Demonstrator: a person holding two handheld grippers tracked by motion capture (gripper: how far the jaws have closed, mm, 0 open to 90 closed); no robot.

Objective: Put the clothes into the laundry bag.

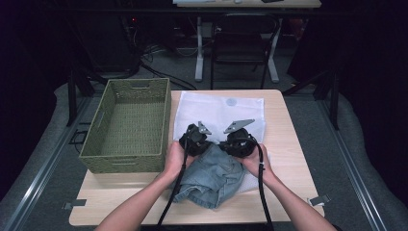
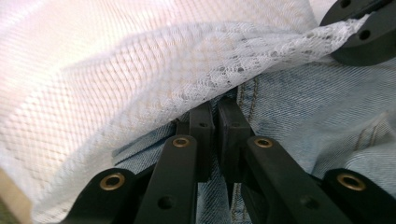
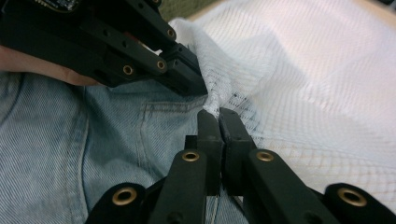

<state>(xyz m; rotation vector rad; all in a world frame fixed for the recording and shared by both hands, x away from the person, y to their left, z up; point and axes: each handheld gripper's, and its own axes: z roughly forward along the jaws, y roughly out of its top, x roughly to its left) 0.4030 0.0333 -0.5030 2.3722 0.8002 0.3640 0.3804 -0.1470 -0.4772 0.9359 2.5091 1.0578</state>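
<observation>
The wooden table (image 1: 284,159) is carrying everything under inspection, with both tongs working at its middle. A green woven basket (image 1: 127,127) is sitting to the left of the left tongs, well apart from the right ones. A white mesh laundry bag (image 1: 219,113) is lying flat just beyond both tongs, its near edge reaching under their tips. A pair of light blue jeans (image 1: 211,178) is lying crumpled directly behind and beneath the tongs, between the person's two wrists, touching the bag's near edge. The person's left hand (image 1: 174,159) is gripping the left tongs (image 1: 196,137), and the right hand (image 1: 255,163) is gripping the right tongs (image 1: 236,139); the two tools are sitting just beside each other. In the left gripper view, the left tongs (image 2: 215,112) are standing pressed together at the mesh bag (image 2: 140,79) hem where it is overlapping the denim (image 2: 299,112); whether they are pinching mesh or denim cannot be told. In the right gripper view, the right tongs (image 3: 218,119) are pressed together and pinching a gathered fold of the mesh bag (image 3: 299,79), with the jeans (image 3: 93,140) lying to their left and the left tongs (image 3: 187,77) meeting the same fold just ahead.
</observation>
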